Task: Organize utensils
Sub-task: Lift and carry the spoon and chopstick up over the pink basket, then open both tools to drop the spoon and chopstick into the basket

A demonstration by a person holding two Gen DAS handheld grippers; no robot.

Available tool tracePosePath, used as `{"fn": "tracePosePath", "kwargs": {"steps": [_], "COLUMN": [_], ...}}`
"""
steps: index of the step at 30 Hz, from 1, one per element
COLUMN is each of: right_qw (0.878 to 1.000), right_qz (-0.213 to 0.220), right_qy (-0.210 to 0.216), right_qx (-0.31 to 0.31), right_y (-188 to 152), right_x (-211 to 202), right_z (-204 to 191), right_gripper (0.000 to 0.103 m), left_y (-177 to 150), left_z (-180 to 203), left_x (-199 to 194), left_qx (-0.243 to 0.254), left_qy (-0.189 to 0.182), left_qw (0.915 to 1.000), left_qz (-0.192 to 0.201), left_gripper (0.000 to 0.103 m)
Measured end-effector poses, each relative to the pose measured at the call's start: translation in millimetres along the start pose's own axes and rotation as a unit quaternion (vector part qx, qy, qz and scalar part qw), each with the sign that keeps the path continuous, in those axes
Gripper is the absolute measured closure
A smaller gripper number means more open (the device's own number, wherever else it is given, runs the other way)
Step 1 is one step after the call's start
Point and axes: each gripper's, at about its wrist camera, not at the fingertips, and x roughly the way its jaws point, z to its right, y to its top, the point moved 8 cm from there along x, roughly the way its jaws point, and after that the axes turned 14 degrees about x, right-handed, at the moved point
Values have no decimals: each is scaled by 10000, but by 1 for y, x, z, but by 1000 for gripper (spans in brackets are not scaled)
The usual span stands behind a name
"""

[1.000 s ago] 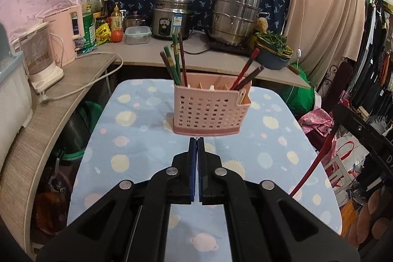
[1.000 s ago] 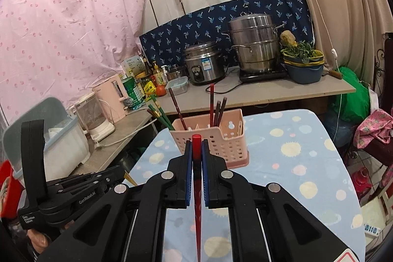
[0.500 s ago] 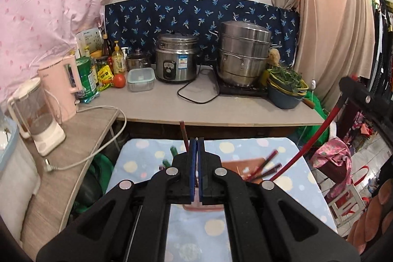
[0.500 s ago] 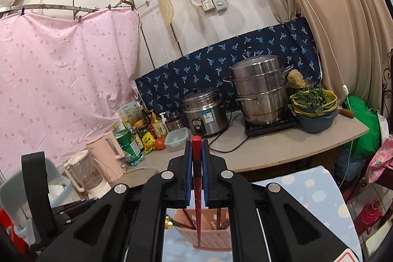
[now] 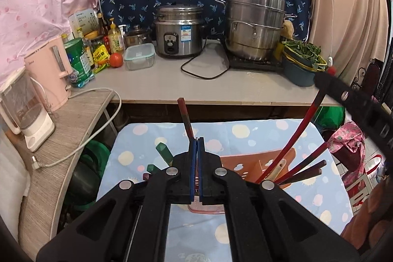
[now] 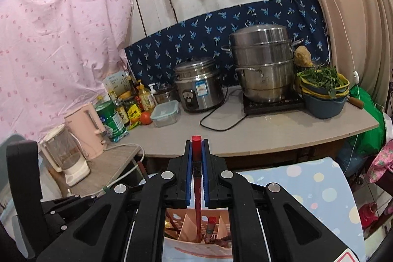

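A pink perforated utensil basket [image 5: 248, 163] stands on the blue spotted table cloth [image 5: 245, 131], largely hidden behind my left gripper [image 5: 195, 140], which is shut with nothing in it. Green chopsticks [image 5: 164, 151], a brown one [image 5: 184, 118] and dark ones [image 5: 309, 167] stick out of the basket. At the right edge my right gripper [image 5: 323, 81] is shut on a long red chopstick [image 5: 292, 136] that slants down into the basket. In the right wrist view that gripper [image 6: 196, 143] grips the red chopstick [image 6: 197, 217] near its top. Its lower end reaches into a compartment of the basket [image 6: 186, 227].
Behind the table runs a counter [image 5: 221, 87] with a rice cooker [image 5: 179, 33], a steel steamer pot [image 5: 255, 23], a bowl of greens [image 5: 301, 60], bottles, a pink kettle [image 5: 49, 70] and a blender [image 5: 24, 112]. A white cable [image 5: 98, 114] hangs over the left shelf.
Both grippers have moved forward over the basket, which now lies beneath them. The red chopstick has travelled with the right gripper and its lower end now dips into the basket.
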Motion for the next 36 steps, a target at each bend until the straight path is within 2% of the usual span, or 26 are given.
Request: {"fn": "tracePosePath", "kwargs": {"steps": [2, 5, 7, 9, 11, 17, 18, 19, 23, 27, 36], "right_qw": [9997, 9994, 9995, 9995, 9994, 9992, 9990, 9987, 9976, 9964, 9937], "right_qz": [-227, -332, -324, -327, -344, -363, -416, -490, -650, -691, -880], "right_qy": [1, -21, -15, 18, 59, 69, 61, 46, -108, -353, -568], "right_qx": [-10, -52, -55, -33, -30, -176, -154, -135, -231, -336, -392], "right_y": [-13, -23, -25, -27, -31, -51, -58, -65, -89, -113, -151], "right_x": [9, 10, 6, -1, -8, -40, -46, -50, -70, -88, -112], "right_z": [3, 5, 6, 6, 5, 6, 7, 8, 15, 24, 32], "right_gripper": [96, 93, 90, 89, 87, 68, 62, 60, 58, 55, 54], "left_y": [-2, -1, -1, -2, -3, -20, -24, -29, -54, -78, -114], "left_z": [0, -1, -2, -3, -2, 9, 11, 12, 19, 23, 32], "left_x": [2, -2, -6, -13, -21, -45, -49, -52, -65, -73, -87], "left_qx": [-43, -57, -66, -93, -74, 73, 81, 89, 55, 20, -8], "left_qy": [4, 39, 48, 82, 168, 398, 445, 475, 497, 471, 481], "left_qw": [10000, 9999, 9998, 9996, 9992, 9982, 9979, 9978, 9981, 9986, 9988], "left_qz": [15, 149, 194, 269, 360, 454, 457, 458, 367, 229, 83], "left_gripper": [102, 101, 93, 75, 66, 56, 55, 55, 49, 49, 47]}}
